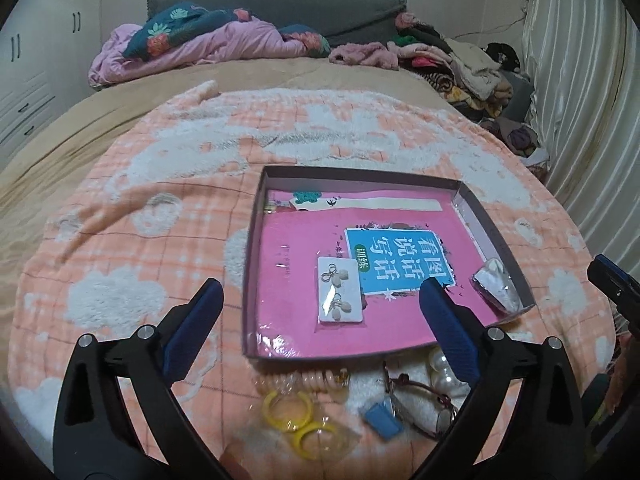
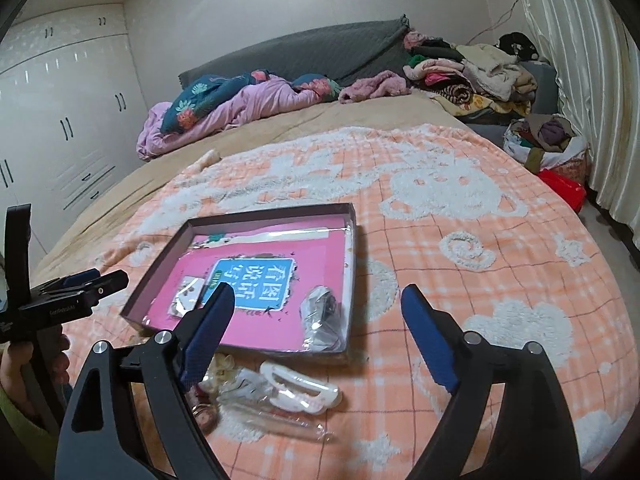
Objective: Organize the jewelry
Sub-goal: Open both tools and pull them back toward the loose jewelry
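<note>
A shallow box lid (image 1: 256, 264) (image 2: 160, 272) lies on the bed, over a pink book (image 1: 304, 248) (image 2: 312, 272). In it rest a white earring card (image 1: 341, 295) (image 2: 188, 294) and a small clear bag (image 1: 498, 290) (image 2: 322, 312). My left gripper (image 1: 320, 300) hangs open above the box's near edge, nothing between its fingers. Before the box lie yellow rings in a bag (image 1: 296, 416), a coiled hair tie (image 1: 320, 382), pearls (image 1: 442, 370), a blue tag (image 1: 380, 420) and a bracelet (image 1: 416, 392). My right gripper (image 2: 318, 308) is open and empty above a white clip (image 2: 300, 390).
The orange-and-white blanket (image 1: 160, 200) (image 2: 480, 240) covers the near bed. A pink quilt (image 1: 192, 48) and piled clothes (image 1: 460, 60) lie at the far end. Curtains (image 2: 580, 80) hang on the right, wardrobes (image 2: 60, 120) on the left. The left gripper's body (image 2: 60, 296) shows at the right view's left edge.
</note>
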Demonstrator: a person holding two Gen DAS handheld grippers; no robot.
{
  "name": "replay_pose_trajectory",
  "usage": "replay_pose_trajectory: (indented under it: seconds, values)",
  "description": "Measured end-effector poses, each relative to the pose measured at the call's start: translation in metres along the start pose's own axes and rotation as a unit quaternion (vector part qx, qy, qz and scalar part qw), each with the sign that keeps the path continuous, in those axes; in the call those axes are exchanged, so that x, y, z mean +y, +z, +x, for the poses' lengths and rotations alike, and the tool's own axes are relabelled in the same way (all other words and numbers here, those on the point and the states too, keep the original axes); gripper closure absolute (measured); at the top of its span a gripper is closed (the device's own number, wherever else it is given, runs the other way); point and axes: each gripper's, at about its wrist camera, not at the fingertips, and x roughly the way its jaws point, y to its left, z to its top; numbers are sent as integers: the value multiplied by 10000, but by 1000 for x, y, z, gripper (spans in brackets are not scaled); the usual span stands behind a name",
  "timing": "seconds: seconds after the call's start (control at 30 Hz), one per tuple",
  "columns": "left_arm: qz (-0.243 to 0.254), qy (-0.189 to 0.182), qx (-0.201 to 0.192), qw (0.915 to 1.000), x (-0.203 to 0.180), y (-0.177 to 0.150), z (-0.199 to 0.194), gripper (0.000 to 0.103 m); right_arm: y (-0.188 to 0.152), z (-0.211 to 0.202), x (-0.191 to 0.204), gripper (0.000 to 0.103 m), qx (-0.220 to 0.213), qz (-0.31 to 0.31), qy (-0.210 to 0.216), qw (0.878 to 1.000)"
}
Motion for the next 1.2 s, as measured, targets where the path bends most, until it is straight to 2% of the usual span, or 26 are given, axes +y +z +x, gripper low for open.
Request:
replay_pose_trajectory:
  seconds: [0.63,1.2]
  values:
    - [-79,-30,-138,9999,11,-27,-48,11,-24,-30,24,19,139,-486,149,9986]
    - [508,-1,333,9982,-6,-80,-40,11,-69,-15,17,16,780,-503,64,9957]
